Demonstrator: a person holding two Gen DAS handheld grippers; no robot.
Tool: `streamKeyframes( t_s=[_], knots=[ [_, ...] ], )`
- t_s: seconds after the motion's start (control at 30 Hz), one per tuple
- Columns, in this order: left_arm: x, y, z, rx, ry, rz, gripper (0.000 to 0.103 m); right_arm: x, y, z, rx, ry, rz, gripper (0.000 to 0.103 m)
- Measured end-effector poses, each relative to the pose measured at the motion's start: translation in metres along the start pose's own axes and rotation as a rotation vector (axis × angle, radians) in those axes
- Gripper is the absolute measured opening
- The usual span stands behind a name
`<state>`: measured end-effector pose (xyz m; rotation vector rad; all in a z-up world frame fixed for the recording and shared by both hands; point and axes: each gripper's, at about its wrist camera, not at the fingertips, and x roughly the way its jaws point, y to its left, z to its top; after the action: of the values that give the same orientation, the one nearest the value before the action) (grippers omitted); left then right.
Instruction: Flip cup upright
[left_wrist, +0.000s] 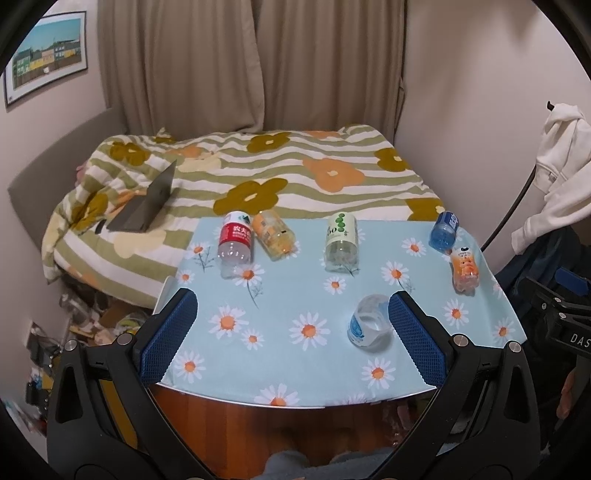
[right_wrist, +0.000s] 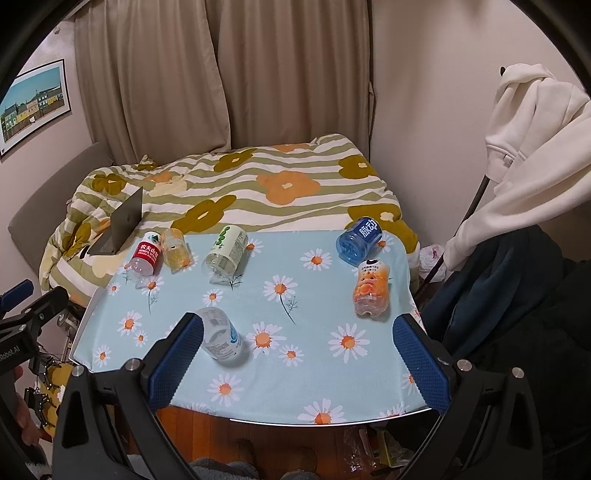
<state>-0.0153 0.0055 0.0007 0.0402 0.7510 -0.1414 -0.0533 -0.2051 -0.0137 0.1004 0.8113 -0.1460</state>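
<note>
Left wrist: left claw (left_wrist: 291, 325) spread wide, empty; clear cup (left_wrist: 369, 326) lay sideways on daisy-cloth bench (left_wrist: 314, 373), just beside right finger.

Right wrist: right claw (right_wrist: 297, 350) wide, empty; cup (right_wrist: 221, 338) near left finger. Read "脉动" on blue bottle (right_wrist: 359, 240).

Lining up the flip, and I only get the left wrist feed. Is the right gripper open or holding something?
Observer: The right gripper is open and empty, over the near edge of the table.
Operator: Where does the clear cup sit for it?
Observer: The clear cup lies on its side, just past the tip of the left finger. Nothing grips it.
Operator: Anything beyond the table's right edge?
Observer: A white plastic bag sits low down there.
</note>
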Motion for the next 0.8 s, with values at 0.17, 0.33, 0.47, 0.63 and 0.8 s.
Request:
streamKeyframes(
  t_s=[0.17, 0.33, 0.47, 0.63, 0.8],
  knots=[
    [0.0001, 0.0013, 0.0016, 0.000, 0.000, -0.004, 0.103, 0.0005, 0.0001, 0.0004, 0.002, 0.001, -0.001, 0.102],
    [0.0019, 0.0030, 0.0047, 0.000, -0.002, -0.006, 0.103, 0.0009, 0.0001, 0.0004, -0.002, 0.002, -0.002, 0.102],
    [0.0035, 0.0039, 0.0066, 0.005, -0.005, -0.006, 0.103, 0.0005, 0.0001, -0.0002, 0.001, 0.000, 0.000, 0.102],
    [0.0059, 0.0059, 0.0080, 0.013, -0.007, -0.004, 0.103, 0.0009, 0.0001, 0.0002, 0.004, -0.001, 0.002, 0.102],
    [0.0091, 0.0075, 0.0083, 0.011, 0.000, 0.006, 0.103, 0.0032, 0.0026, 0.0004, 0.006, 0.003, 0.004, 0.102]
  ],
)
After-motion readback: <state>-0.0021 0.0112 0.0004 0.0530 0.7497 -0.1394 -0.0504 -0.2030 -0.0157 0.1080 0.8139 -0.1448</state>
